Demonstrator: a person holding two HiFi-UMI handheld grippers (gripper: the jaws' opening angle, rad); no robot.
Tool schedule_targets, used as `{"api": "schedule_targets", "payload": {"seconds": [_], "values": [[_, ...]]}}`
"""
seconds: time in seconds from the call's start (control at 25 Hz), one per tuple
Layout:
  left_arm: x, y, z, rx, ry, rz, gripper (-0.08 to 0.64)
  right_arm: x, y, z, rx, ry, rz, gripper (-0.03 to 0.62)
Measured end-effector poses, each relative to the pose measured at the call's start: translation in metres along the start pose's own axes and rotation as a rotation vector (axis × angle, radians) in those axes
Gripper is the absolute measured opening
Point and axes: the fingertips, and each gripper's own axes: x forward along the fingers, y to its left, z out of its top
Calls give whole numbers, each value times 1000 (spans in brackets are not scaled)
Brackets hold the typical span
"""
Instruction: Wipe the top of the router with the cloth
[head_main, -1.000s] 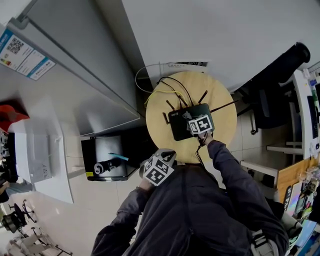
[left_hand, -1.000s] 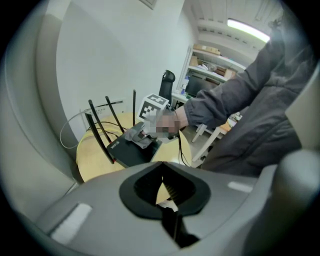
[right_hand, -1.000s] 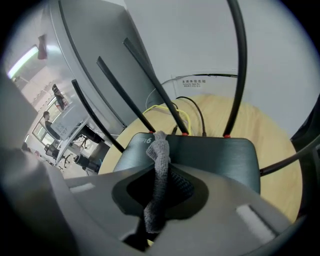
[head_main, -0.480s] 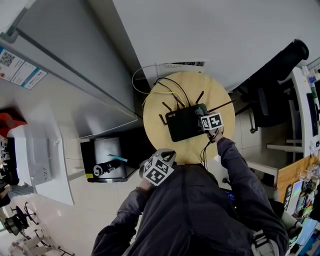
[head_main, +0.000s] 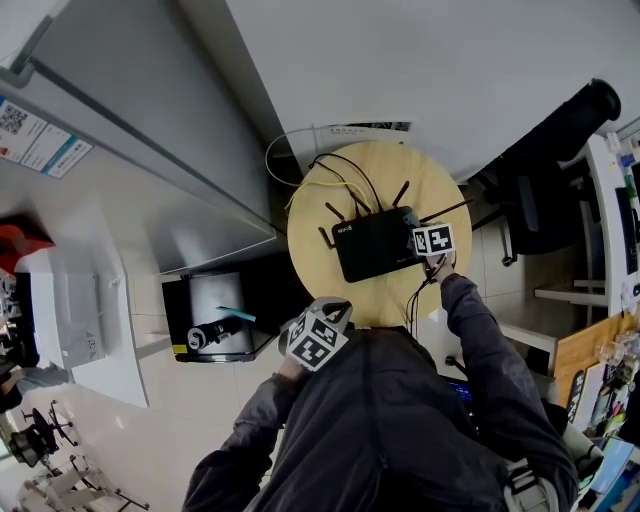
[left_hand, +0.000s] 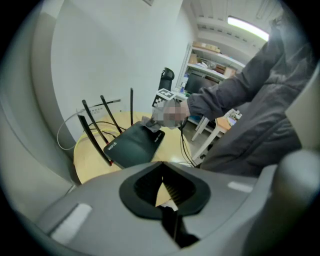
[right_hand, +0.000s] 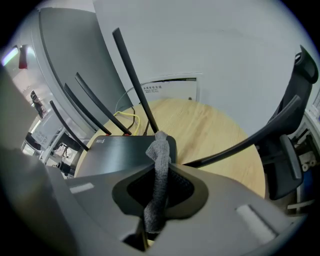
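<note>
Wiping the router (right_hand: 125, 150) edge, right gripper (right_hand: 160, 172) fingers clamped on the cloth (right_hand: 161, 150), you could snag an antenna (right_hand: 132, 80) and drag it; left gripper (left_hand: 164, 182) fingers are closed, empty.

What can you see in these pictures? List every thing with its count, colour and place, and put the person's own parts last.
Router: one, black, on the round table.
Antennas: several, black, sticking up from the router's edges.
Cloth: one, grey, in the right gripper, its end over the router's corner.
Round table: one, light wood, against the white wall.
Cables: a few, black and yellow, behind the router.
Office chair: one, black, right of the table.
Jacket: one, dark grey, on the person.
Left gripper: one, grey, shut and empty, short of the table.
Right gripper: one, grey, shut on the cloth.
</note>
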Motion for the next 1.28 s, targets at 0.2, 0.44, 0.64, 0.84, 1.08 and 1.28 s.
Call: {"api": "schedule_targets", "payload": {"seconds": [0.2,0.44,0.64,0.84,1.08,1.28], "values": [[-3,0,-3,1,-3,2,0,4,63,5,-11,-48,105,32],[-7,-1,-9,4,-1,-1,0,15,167,-7,-80,-29,256,32],[-12,3,-15,-5,-6,1,0,25,210,-23,-136,15,296,32],[-14,4,-15,-3,-14,0,0,28,205,-30,-187,39,276,32],[-9,2,-11,6,-16,-19,0,21,165,-29,-185,37,227,32],[-4,2,-4,22,-19,-25,0,12,121,-29,-126,22,181,32]]}}
